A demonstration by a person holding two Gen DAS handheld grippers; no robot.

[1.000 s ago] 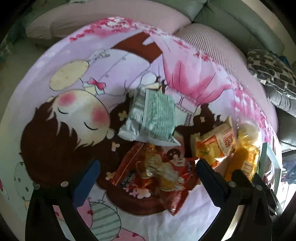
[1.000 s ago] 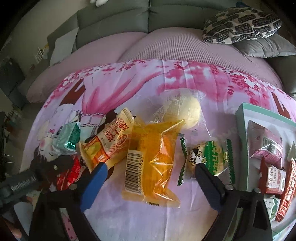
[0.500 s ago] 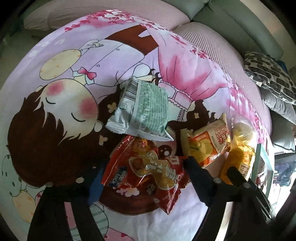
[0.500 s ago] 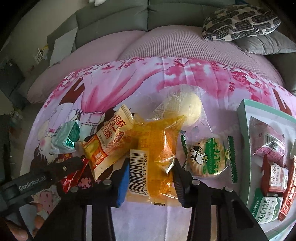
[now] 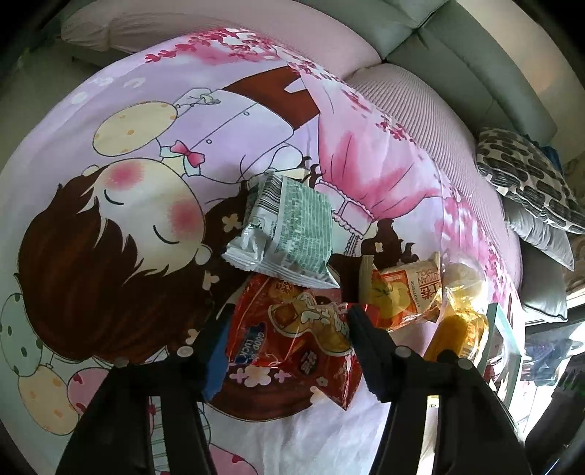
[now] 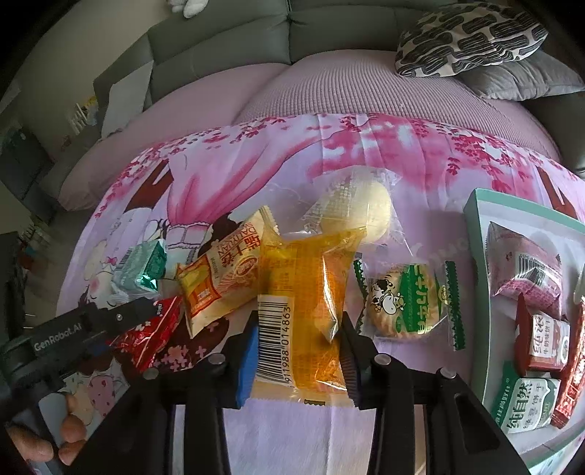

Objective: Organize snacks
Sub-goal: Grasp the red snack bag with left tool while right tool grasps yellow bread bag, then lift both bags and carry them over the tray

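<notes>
Orange cake packet (image 6: pixel 305 310) is sitting between the right gripper (image 6: pixel 298 338) fingers, clamped; left gripper (image 5: pixel 289 347) fingers are closing around the red snack bag (image 5: pixel 292 336), touching its sides.

I am in a home living room. A grey-green sofa (image 6: pixel 285 33) runs along the back, and a black-and-white patterned cushion (image 6: pixel 471 36) leans on a plain grey cushion (image 6: pixel 519 80) at its end. The seat wears a pink ribbed cover (image 6: pixel 351 91), and over that lies a cartoon-printed sheet (image 5: pixel 153 204) showing a sleeping girl, balloons and pink blossoms.
</notes>
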